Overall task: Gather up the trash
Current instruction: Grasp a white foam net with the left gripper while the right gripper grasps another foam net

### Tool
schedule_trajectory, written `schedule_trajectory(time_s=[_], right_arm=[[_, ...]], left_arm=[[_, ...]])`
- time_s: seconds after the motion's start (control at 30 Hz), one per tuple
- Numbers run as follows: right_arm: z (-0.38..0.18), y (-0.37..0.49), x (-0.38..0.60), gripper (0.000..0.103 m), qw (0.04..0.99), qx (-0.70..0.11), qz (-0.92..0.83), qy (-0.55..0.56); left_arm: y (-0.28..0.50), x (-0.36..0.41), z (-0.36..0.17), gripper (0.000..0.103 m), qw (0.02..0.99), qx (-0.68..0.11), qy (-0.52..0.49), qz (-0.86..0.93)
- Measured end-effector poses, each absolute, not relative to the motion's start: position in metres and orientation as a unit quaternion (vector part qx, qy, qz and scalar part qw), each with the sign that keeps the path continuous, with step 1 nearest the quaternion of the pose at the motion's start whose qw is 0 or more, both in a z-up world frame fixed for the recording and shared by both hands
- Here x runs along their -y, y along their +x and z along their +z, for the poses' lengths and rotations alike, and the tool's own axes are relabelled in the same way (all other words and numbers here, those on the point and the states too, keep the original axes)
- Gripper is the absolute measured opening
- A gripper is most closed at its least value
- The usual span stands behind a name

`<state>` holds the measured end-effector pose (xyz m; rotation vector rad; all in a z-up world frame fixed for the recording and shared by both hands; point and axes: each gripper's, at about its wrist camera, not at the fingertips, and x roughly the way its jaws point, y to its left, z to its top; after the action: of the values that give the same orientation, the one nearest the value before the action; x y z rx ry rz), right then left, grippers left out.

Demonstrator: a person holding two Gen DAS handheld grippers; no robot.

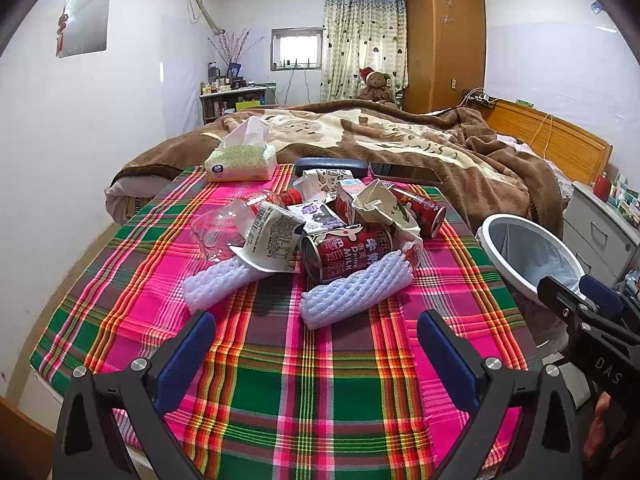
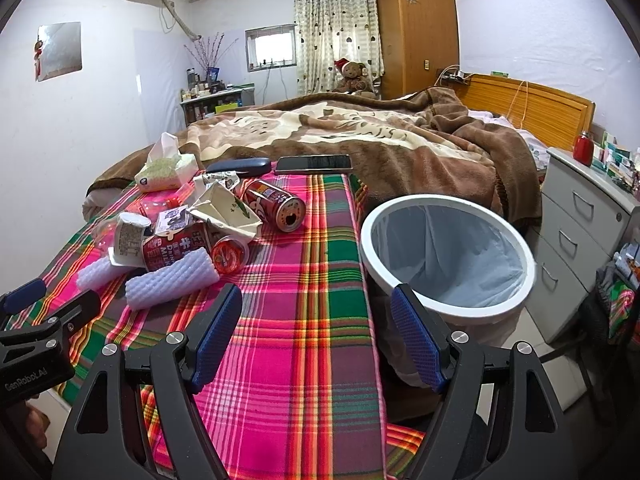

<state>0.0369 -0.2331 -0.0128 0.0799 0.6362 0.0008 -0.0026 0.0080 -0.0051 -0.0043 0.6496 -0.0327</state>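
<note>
While empty, both grippers agape.

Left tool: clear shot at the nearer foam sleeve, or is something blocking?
Probably yes. The left tool is open and empty, and the nearer foam sleeve lies just ahead of it on bare tablecloth; only the milk can crowds its far side.
</note>
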Motion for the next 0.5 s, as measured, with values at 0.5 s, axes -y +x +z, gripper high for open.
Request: schedule_trajectory(time_s=[0.5], right_arm=[[-0.039, 0.078, 0.194, 0.078, 0.929, -0.356, 0.081, 0.064]], left_arm=[[0.033, -0.097, -0.021, 0.102, 0.939, -0.342, -0.042, 0.006]])
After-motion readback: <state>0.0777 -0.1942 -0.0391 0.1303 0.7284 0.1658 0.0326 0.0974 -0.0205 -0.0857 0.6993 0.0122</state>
